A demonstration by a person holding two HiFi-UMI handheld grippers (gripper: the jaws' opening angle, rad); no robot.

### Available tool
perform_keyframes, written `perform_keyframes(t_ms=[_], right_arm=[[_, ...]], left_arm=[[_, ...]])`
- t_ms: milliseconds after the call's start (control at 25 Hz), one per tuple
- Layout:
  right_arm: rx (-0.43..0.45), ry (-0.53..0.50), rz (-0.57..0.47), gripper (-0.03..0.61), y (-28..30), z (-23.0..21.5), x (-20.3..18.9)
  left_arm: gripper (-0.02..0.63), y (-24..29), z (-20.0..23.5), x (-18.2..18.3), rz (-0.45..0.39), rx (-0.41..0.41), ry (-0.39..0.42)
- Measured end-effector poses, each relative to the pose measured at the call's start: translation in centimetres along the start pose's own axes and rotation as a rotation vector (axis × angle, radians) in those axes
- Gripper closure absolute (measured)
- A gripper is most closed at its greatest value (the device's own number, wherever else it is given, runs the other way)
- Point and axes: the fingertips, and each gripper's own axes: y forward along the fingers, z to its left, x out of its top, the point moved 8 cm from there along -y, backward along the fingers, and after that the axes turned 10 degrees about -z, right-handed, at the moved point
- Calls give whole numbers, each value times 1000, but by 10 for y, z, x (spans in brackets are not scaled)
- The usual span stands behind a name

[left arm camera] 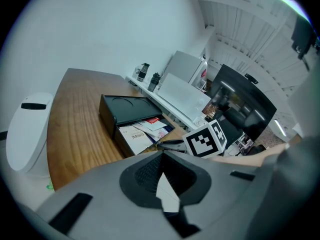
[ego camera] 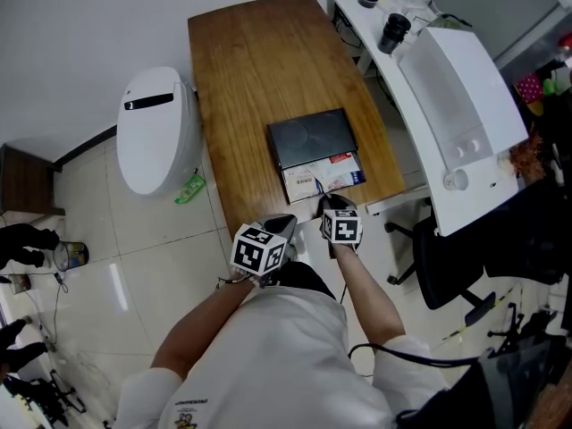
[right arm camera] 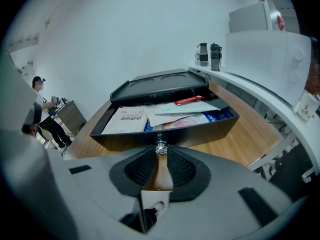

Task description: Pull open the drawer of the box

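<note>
In the head view I'm seeing the drawer [ego camera: 323, 175] standing open at 6 o'clock of the black box [ego camera: 311, 137], mid-table. In the left gripper view, the left gripper [left arm camera: 162, 156] is idling, clenched on nothing. In the right gripper view, the right gripper [right arm camera: 160, 153] is pinching the drawer's small metal knob [right arm camera: 160, 146], the only handhold. I'm judging it slick, and the paper-filled drawer light.

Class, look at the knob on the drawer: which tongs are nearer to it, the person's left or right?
Right. The right tongs are closed on the knob at the front of the open drawer. The left tongs sit to their left, clear of the drawer.
</note>
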Motion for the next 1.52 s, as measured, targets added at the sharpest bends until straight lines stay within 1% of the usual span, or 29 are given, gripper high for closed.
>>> perform_keyframes(t_ms=[720,1400,1520], right_arm=[[-16,-6,0,520,-12,0,-12],[-31,21,-8,520,-13,3,-16],[-37,42,1,520,-11,4,-16]], left_arm=[[614,-9,0,-7,-2,1,-4],[614,-9,4,-2,-6,-15,-4],[614,-11,7,3,-15,-15,-14]])
